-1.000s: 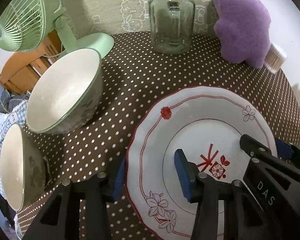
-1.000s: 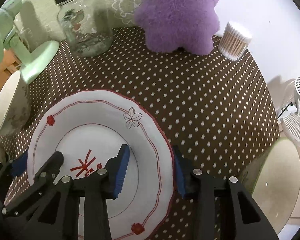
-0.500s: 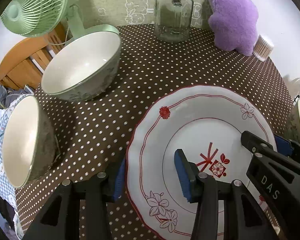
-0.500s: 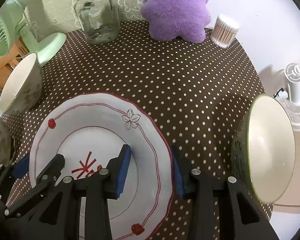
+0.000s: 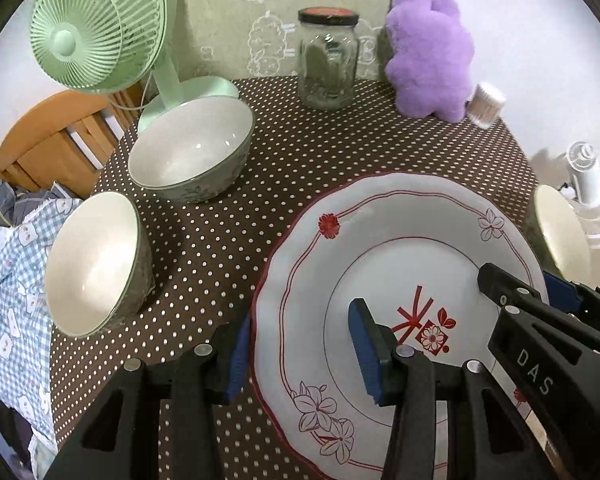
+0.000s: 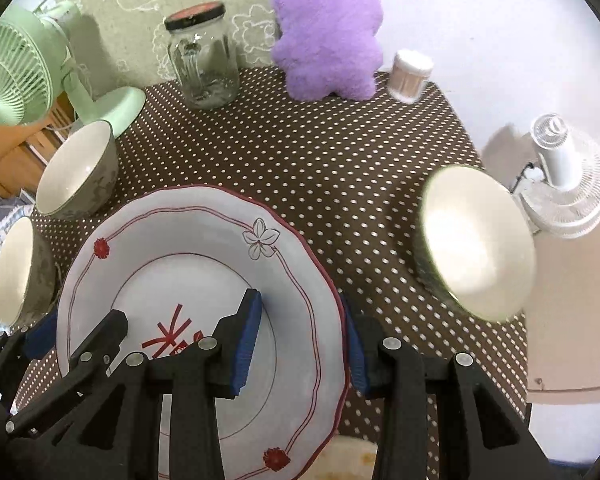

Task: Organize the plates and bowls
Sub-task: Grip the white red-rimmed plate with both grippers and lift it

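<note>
A white plate with red trim and flower prints [image 5: 404, 264] [image 6: 180, 256] hangs above the dotted table. My left gripper [image 5: 300, 356] grips its left rim, one pad under and one on top. My right gripper [image 6: 300, 348] grips its right rim the same way. Two grey-green bowls stand at the left: a far one [image 5: 192, 160] [image 6: 76, 176] and a near one [image 5: 96, 260] [image 6: 20, 272]. A third bowl [image 6: 476, 240] [image 5: 560, 228] stands at the table's right edge.
A green fan [image 5: 100, 28], a glass jar [image 5: 328, 60], a purple plush [image 5: 428, 48] and a cotton swab tub [image 6: 410, 76] line the back of the brown dotted table [image 6: 320, 160]. A white fan [image 6: 564, 184] stands on the floor at right. A wooden chair [image 5: 52, 148] is at left.
Both grippers have risen and drawn back with the plate held between them. More of the table shows now, including the near left bowl and the right bowl.
</note>
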Tool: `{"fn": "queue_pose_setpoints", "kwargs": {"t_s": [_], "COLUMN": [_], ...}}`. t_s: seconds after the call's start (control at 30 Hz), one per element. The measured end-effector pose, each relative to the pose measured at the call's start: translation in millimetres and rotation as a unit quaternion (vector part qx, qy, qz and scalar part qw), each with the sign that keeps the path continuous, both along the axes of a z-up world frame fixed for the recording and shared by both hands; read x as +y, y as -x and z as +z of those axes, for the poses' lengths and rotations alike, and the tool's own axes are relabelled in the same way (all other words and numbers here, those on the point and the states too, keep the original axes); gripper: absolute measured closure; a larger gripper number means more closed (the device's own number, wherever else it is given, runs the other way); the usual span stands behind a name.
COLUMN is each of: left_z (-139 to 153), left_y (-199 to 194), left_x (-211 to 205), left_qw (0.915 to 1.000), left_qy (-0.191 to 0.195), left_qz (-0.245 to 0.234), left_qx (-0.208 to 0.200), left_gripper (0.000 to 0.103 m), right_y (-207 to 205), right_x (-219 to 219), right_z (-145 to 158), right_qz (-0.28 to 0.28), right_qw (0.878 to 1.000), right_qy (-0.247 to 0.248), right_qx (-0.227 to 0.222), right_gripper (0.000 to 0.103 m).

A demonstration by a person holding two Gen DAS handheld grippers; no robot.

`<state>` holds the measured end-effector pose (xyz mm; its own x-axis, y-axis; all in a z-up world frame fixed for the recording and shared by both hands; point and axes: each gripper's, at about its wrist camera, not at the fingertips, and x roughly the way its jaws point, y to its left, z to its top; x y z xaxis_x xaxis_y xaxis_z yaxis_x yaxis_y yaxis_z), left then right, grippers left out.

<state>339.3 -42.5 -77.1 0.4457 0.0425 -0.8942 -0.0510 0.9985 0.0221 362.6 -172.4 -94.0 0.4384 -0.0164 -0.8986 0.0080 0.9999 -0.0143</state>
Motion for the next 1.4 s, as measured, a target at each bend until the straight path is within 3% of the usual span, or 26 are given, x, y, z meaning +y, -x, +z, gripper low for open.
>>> {"fn": "queue_pose_setpoints", "kwargs": {"t_s": [0.27, 0.63, 1.07, 1.4], "left_z": [18.9, 25.6, 9.6, -21.7], "left_y": [32.6, 77.2, 117.2, 135.7], "left_x": [-9.8, -23.7, -58.0, -96.0], "left_qw": [0.9997, 0.9979, 0.9932, 0.9934], "left_qy": [0.001, 0.013, 0.024, 0.024], "left_qz": [-0.020, -0.062, -0.114, -0.103], "left_qx": [-0.016, -0.016, 0.001, 0.045], "left_gripper": [0.056, 0.056, 0.056, 0.056], "right_y": [40.2, 98.8, 155.5, 173.7], "right_x": [-12.4, -25.8, -55.8, -94.5], "right_z": [22.7, 27.8, 13.0, -10.4], "right_qz": [-0.026, -0.065, -0.108, -0.092], "right_qw": [1.000, 0.998, 0.994, 0.995], "right_qy": [0.002, 0.012, 0.019, 0.025], "right_qx": [-0.015, -0.015, -0.005, 0.024], "right_gripper": [0.060, 0.060, 0.060, 0.060]}}
